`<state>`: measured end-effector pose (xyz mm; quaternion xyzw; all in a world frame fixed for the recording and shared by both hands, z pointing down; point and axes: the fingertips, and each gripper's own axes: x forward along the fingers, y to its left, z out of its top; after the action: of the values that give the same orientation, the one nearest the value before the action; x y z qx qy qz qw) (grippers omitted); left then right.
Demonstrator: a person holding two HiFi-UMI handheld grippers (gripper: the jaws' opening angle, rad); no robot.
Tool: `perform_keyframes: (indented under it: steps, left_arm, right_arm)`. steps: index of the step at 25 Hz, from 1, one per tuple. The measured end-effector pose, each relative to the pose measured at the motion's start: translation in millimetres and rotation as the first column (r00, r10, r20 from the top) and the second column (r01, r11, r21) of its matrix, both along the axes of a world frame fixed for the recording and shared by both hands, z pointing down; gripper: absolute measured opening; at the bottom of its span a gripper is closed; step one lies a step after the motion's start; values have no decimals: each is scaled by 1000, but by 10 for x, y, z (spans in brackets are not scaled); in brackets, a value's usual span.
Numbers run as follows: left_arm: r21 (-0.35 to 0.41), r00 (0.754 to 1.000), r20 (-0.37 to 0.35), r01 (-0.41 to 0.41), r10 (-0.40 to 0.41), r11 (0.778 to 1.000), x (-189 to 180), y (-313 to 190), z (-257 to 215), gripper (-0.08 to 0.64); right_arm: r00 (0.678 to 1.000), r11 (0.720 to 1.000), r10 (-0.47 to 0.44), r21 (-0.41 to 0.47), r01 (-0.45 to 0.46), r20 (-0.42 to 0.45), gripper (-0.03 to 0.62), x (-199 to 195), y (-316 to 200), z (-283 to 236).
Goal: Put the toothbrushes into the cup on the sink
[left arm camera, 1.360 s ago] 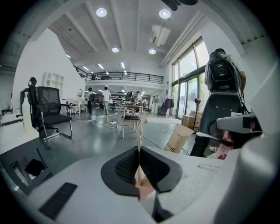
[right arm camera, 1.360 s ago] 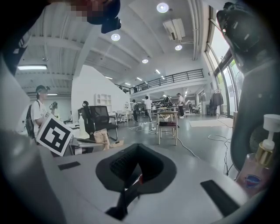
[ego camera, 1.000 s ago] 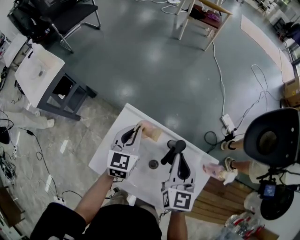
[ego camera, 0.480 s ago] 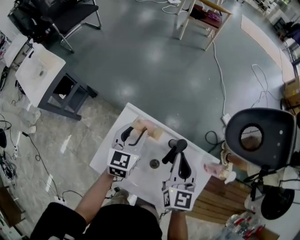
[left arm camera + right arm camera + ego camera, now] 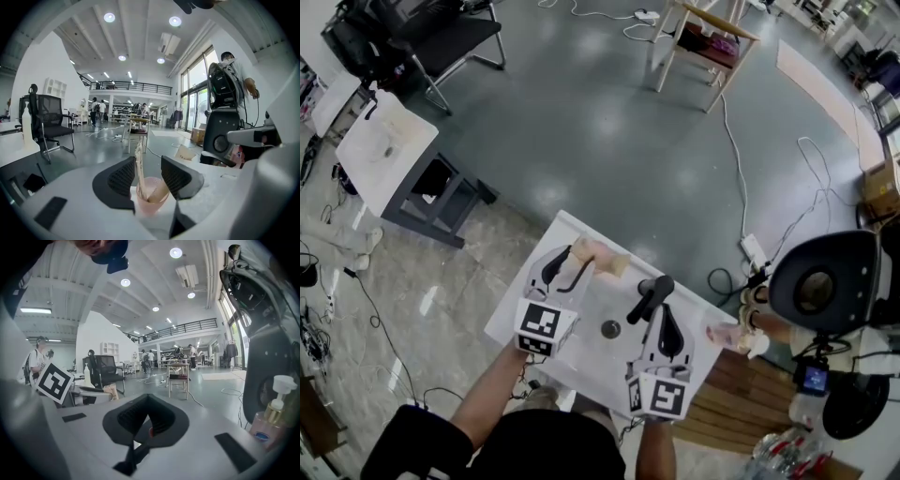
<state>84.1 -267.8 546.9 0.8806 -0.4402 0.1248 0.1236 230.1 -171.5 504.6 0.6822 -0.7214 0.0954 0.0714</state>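
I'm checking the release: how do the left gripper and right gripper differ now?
The left gripper has its jaws apart, just opened, with a toothbrush in the pink cup between them; the right gripper has its jaws together. The left gripper is at the cup on the far side of the sink; the right gripper points at the black faucet. Both are held over the sink.

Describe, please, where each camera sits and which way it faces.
Head view: on the person's head, looking steeply down at the sink; forearms, left tongs and right tongs show.
Left gripper view: on the left tongs, looking along its just-opened jaws at the toothbrushes in the cup.
Right gripper view: on the right tongs, looking along its shut jaws into the hall.
Shared: head and left gripper views both show the cup.
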Motion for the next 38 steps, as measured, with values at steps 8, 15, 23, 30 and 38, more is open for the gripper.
perform_keyframes:
  steps: [8, 15, 23, 30, 38]
  left_arm:
    - [51, 1000, -4, -8, 8, 999, -126, 235, -365, 163]
    - [88, 999, -14, -35, 36, 995, -299, 582, -671, 159]
    - [126, 998, -14, -64, 66, 990, -560, 1067, -993, 133]
    - [170, 997, -25, -71, 76, 983, -776, 1448, -1213, 81]
    - [189, 995, -40, -81, 90, 979, -942, 1810, -1365, 29]
  right_arm:
    - [1000, 999, 9, 46, -8, -12, -2, -104, 166, -275]
    - [999, 995, 17, 99, -14, -34, -2, -275, 398, -543]
    - [998, 987, 29, 158, -19, -59, -2, -501, 723, -827]
    - [997, 982, 40, 186, -26, -73, -2, -697, 1011, -956]
    - [996, 979, 49, 203, -32, -80, -2, -837, 1307, -1018]
